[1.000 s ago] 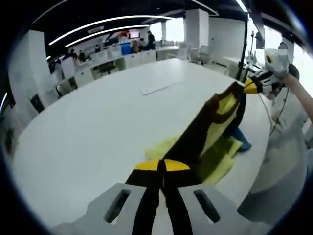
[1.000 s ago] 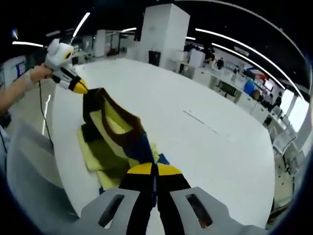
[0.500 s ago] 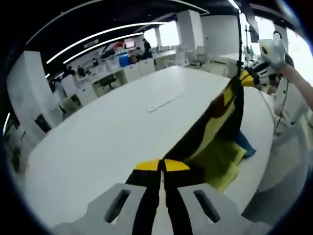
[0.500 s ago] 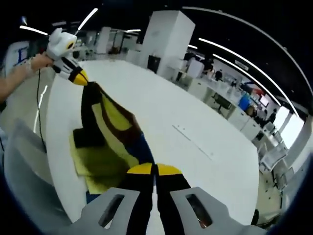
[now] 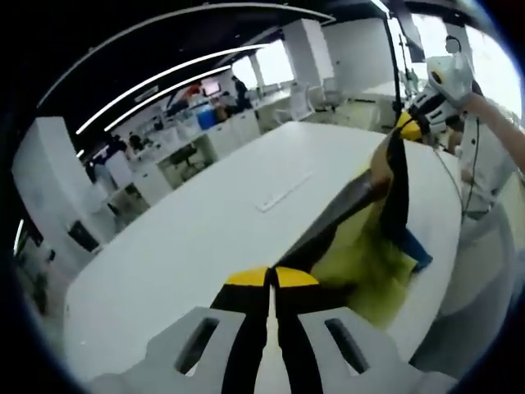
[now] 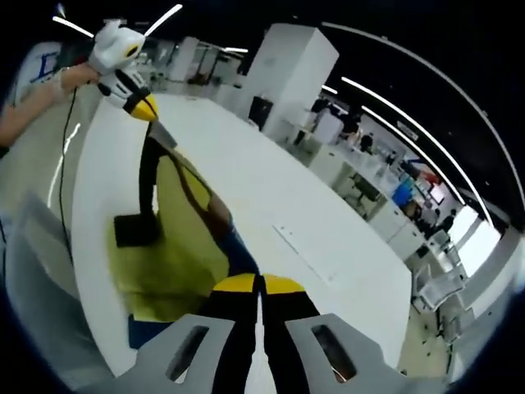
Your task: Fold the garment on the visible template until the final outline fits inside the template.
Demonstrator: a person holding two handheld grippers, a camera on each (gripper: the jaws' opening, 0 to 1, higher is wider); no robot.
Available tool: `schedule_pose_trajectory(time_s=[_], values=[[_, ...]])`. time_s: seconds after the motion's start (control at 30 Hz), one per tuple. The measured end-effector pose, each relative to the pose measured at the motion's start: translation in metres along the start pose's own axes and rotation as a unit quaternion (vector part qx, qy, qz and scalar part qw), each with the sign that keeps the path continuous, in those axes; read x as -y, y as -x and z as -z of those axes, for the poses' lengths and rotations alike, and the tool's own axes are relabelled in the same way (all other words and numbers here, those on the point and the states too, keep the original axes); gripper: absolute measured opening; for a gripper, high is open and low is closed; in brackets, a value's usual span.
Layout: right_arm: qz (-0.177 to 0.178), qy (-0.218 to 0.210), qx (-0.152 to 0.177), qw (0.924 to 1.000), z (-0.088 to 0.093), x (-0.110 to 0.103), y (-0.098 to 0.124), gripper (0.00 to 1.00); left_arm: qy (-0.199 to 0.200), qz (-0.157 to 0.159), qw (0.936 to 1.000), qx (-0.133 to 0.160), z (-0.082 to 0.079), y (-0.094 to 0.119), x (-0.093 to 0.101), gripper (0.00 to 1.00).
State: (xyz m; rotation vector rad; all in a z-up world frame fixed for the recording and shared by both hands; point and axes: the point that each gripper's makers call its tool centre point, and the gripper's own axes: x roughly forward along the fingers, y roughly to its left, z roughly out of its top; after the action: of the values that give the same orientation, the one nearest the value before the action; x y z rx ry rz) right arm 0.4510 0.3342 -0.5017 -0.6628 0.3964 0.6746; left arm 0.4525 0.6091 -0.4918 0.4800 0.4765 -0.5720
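Both claws are clenched on the garment, each pinching an edge of the cloth between its yellow-tipped jaws. From the left gripper view, the left claw grips the near end, and the fabric runs up and away to the right claw, held high in a person's hand at the far right. From the right gripper view the same span runs the other way: the right claw holds the near end, and the left claw lifts the other end at upper left.

Beneath them spreads the large white counter, oval in outline. The garment, yellow with dark brown and blue panels, hangs stretched between the two claws, its lower part draping down onto the counter near the person's side. A dark hanging end touches the counter surface. Farther out on the counter lies a thin white strip, well apart from the cloth.
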Motion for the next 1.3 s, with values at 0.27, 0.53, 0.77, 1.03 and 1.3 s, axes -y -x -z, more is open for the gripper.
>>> schedule_pose_trajectory(time_s=[0.27,0.53,0.77,1.03,1.3], values=[[-0.015,0.001,-0.003,0.9999,-0.02,0.005,0.02,0.01,-0.03,-0.005,0.9995,0.0,-0.023,0.026,-0.006,0.0],[-0.009,0.043,0.0,0.999,-0.055,0.024,0.047,0.01,-0.061,-0.023,0.9978,0.009,-0.052,0.052,-0.016,0.0],[0.003,0.102,-0.003,0.9948,-0.082,0.037,0.069,0.01,-0.089,-0.042,0.995,0.016,-0.076,0.071,-0.027,0.0],[0.018,0.127,0.006,0.9917,-0.108,0.042,0.094,0.01,-0.116,-0.066,0.9907,0.027,-0.098,0.099,-0.031,0.0],[0.041,0.142,0.013,0.989,-0.121,0.041,0.119,0.01,-0.129,-0.078,0.9876,0.044,-0.112,0.126,-0.023,0.0]])
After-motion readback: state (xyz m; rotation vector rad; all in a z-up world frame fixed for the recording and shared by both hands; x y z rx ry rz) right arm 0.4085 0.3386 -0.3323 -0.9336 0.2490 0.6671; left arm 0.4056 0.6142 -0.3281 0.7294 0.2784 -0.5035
